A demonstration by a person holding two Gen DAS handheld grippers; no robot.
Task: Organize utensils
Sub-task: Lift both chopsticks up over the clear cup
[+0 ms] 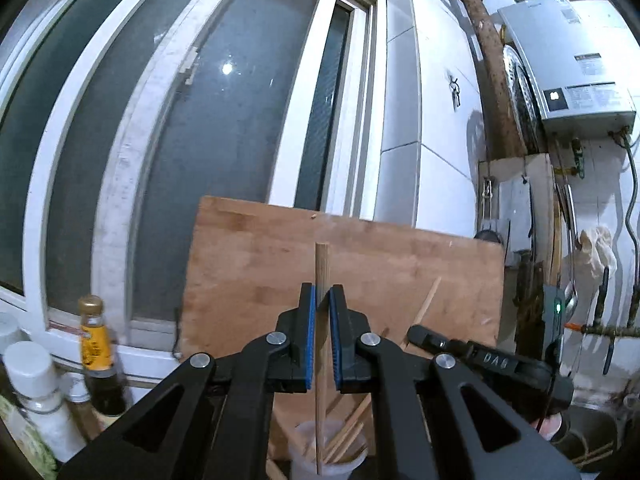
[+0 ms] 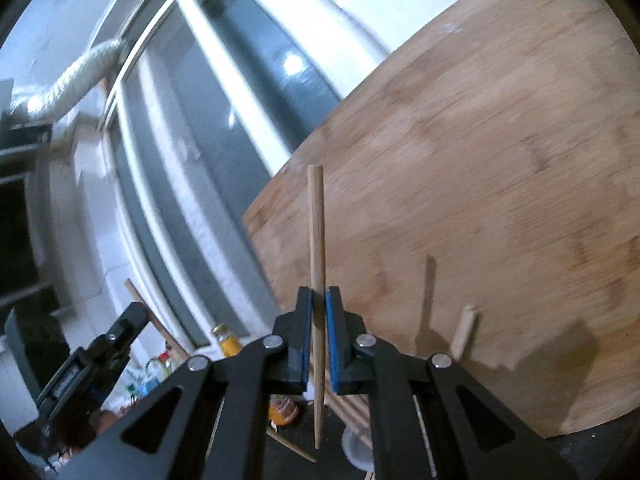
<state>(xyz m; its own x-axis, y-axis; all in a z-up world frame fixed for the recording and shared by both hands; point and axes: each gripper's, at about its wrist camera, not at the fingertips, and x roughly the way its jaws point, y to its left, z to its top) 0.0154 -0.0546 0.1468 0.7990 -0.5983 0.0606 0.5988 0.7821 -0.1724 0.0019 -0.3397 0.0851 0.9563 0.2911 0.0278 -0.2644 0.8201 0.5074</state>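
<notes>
My left gripper (image 1: 322, 296) is shut on a wooden chopstick (image 1: 321, 276) that stands upright between its blue pads; the stick's lower end hangs over a translucent plastic cup (image 1: 304, 440) holding several chopsticks. The right gripper (image 1: 430, 340) shows at the right of the left wrist view, level with mine. In the right wrist view my right gripper (image 2: 318, 300) is shut on another upright wooden chopstick (image 2: 316, 232). Below it lie loose chopsticks (image 2: 290, 446) and the cup's rim (image 2: 352, 446). The left gripper (image 2: 120, 328) appears at lower left with its chopstick (image 2: 138, 296) sticking up.
A large wooden cutting board (image 1: 380, 272) leans against the window (image 1: 224, 120) just behind the cup. Bottles (image 1: 96, 344) and white jars (image 1: 36, 392) crowd the sill at left. A water heater (image 1: 568, 52), pipes and hanging tools fill the right wall.
</notes>
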